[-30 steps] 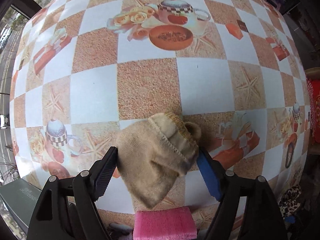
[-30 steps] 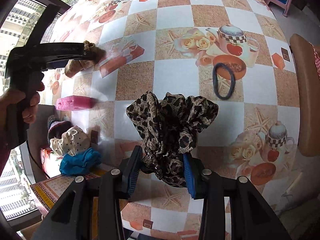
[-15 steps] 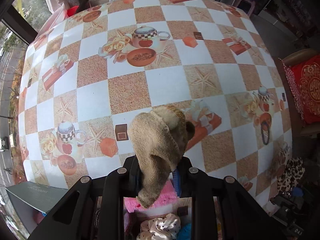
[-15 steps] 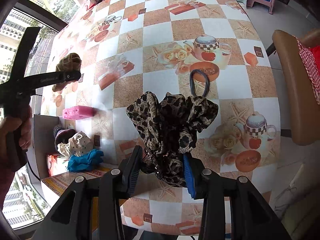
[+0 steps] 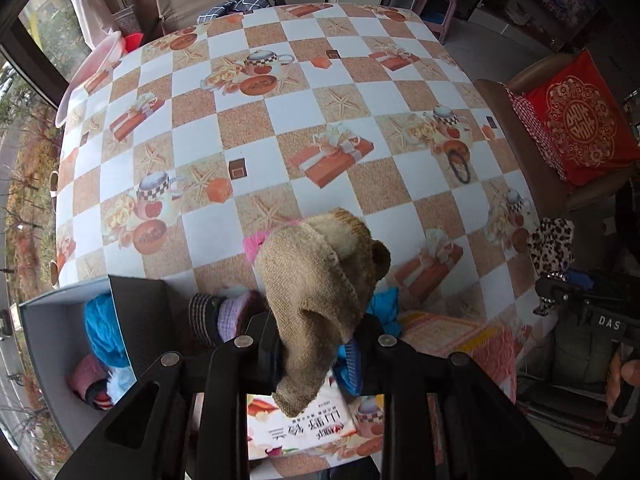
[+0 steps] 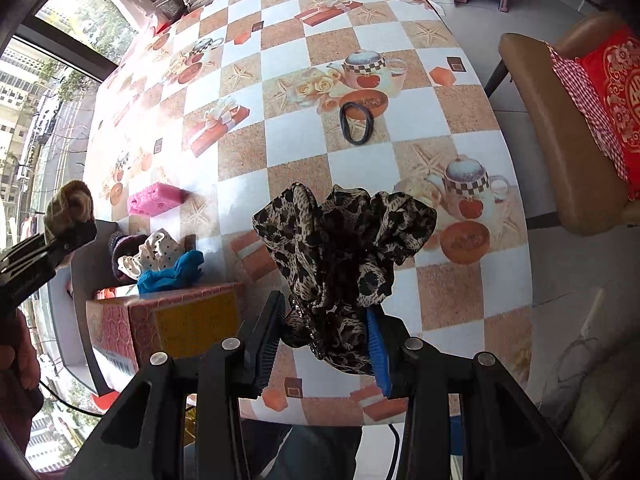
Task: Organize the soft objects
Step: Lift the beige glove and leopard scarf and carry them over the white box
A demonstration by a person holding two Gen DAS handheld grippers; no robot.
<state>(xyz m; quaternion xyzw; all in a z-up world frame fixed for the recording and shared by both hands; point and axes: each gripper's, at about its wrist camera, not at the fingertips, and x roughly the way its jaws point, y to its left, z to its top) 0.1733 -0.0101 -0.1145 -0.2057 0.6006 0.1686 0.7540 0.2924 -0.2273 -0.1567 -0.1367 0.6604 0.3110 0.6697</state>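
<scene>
Item: tan sock, clamped in the left gripper, hanging toe-down, long axis near vertical, lifted clear of the worktop
Item: leopard-print scrunchie, gripped in the right gripper
Destination (judged): grey box at the near worktop edge, lying down-left of the sock; left gripper is the nearer, the right well off to the other side

Sponge on table, beside box.
</scene>
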